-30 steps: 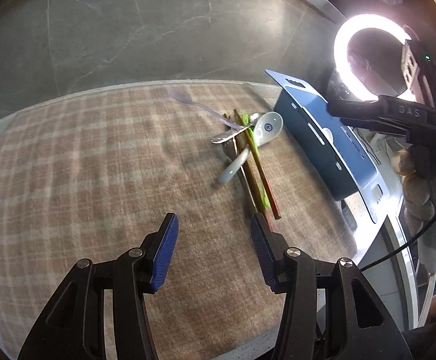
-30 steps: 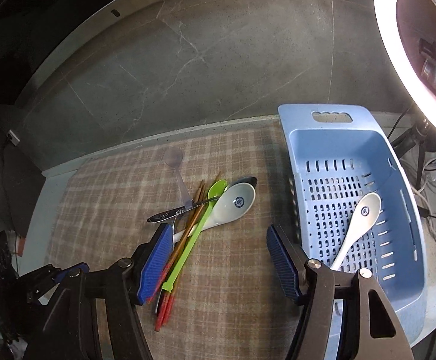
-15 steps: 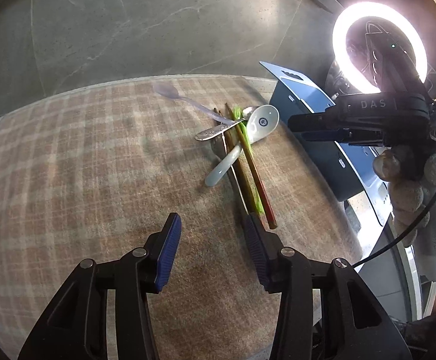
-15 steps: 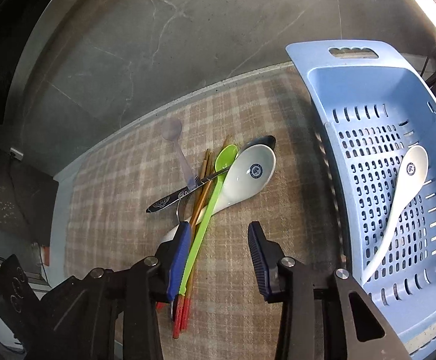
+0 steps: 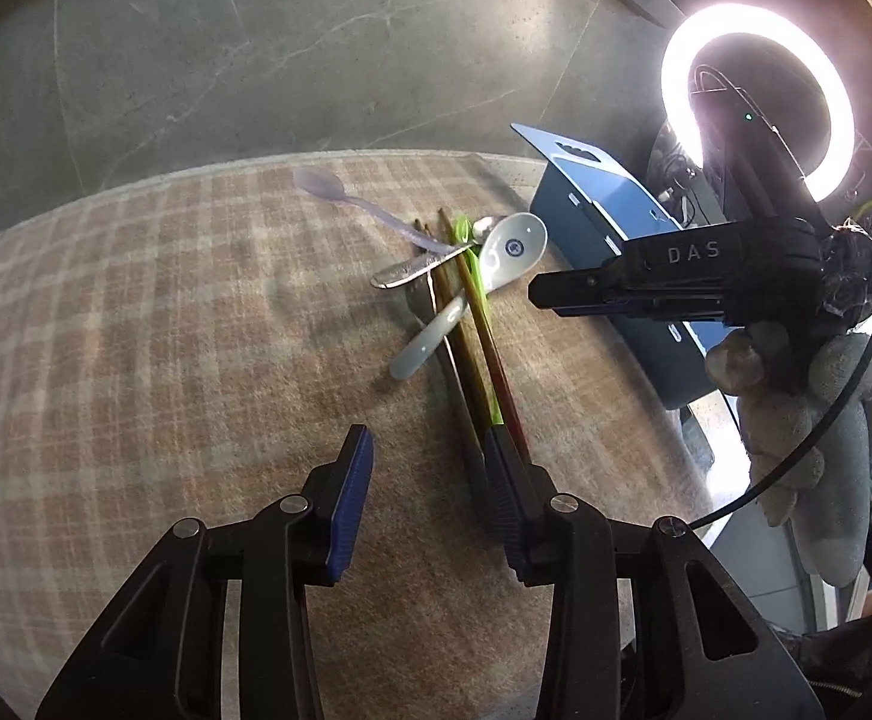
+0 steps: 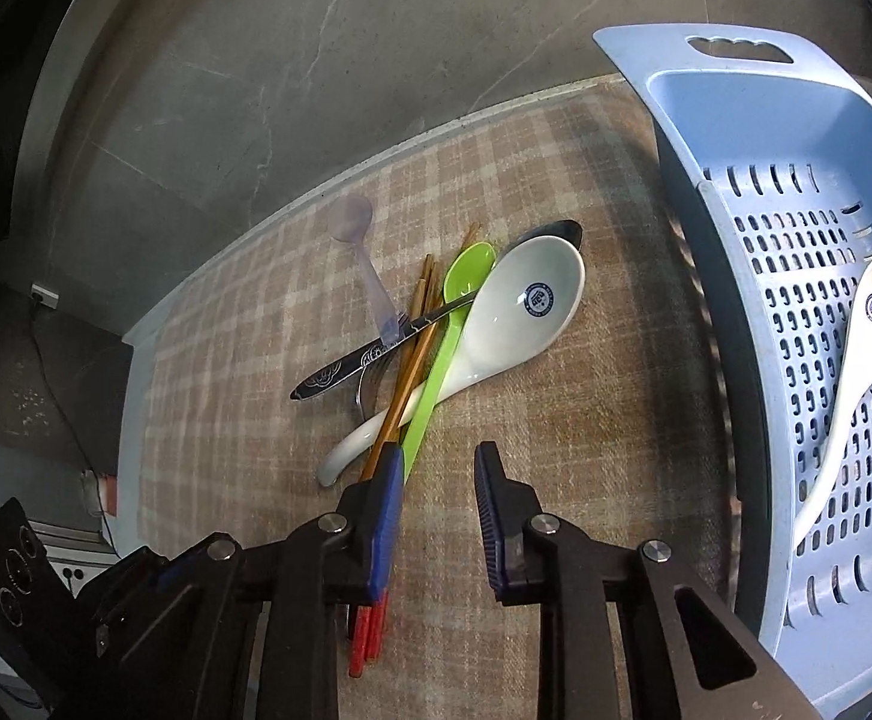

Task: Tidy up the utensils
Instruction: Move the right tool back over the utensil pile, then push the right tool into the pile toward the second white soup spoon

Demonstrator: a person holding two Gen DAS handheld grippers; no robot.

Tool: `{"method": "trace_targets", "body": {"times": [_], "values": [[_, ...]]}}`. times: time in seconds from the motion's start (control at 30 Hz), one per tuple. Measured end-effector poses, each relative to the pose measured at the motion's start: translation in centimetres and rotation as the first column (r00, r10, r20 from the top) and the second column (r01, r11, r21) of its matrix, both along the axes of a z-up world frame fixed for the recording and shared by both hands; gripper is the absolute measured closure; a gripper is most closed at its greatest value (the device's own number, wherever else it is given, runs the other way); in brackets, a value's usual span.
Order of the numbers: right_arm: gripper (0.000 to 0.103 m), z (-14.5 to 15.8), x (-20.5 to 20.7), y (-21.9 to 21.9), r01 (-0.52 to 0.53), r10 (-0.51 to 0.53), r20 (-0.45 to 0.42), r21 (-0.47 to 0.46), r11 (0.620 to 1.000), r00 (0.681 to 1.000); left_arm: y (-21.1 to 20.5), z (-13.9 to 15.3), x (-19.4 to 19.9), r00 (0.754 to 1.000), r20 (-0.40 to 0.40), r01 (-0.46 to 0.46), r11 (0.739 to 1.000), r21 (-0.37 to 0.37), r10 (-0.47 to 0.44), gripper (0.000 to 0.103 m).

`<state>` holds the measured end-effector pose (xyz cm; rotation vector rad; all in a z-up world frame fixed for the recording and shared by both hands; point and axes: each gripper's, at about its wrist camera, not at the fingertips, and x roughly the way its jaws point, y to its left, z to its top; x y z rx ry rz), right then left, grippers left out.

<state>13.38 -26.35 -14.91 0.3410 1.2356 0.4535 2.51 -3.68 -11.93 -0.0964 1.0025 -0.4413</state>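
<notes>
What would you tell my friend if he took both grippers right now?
Left gripper: jaws closing, nothing between them, above the cloth beside the chopsticks.
Right gripper: jaws closing, nothing gripped; its left finger covers part of the pile.
Pile on the cloth: white spoon, green spoon, chopsticks, metal spoon, a fork underneath, clear spoon.
Done: one white spoon lies in the blue basket.
Left: move the whole pile into the basket.
</notes>
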Motion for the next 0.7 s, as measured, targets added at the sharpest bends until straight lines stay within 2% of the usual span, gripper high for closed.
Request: {"method": "trace_targets", "body": {"times": [0.47,0.7], "values": [[0.082,-0.4,3.2,2.9,-0.034,0.033,-0.019,-0.013,0.999,0.999,2.4,0.0,-0.1,0.999,-0.010,-0.051,0.999,0.014,0.051,0.066],[0.082,0.1,4.2,1.2,0.035,-0.035,-0.024,0.013,0.999,0.999,1.7,0.4,1.9,1.000,0.012,-0.013,0.999,0.050,0.013,0.066]]}}
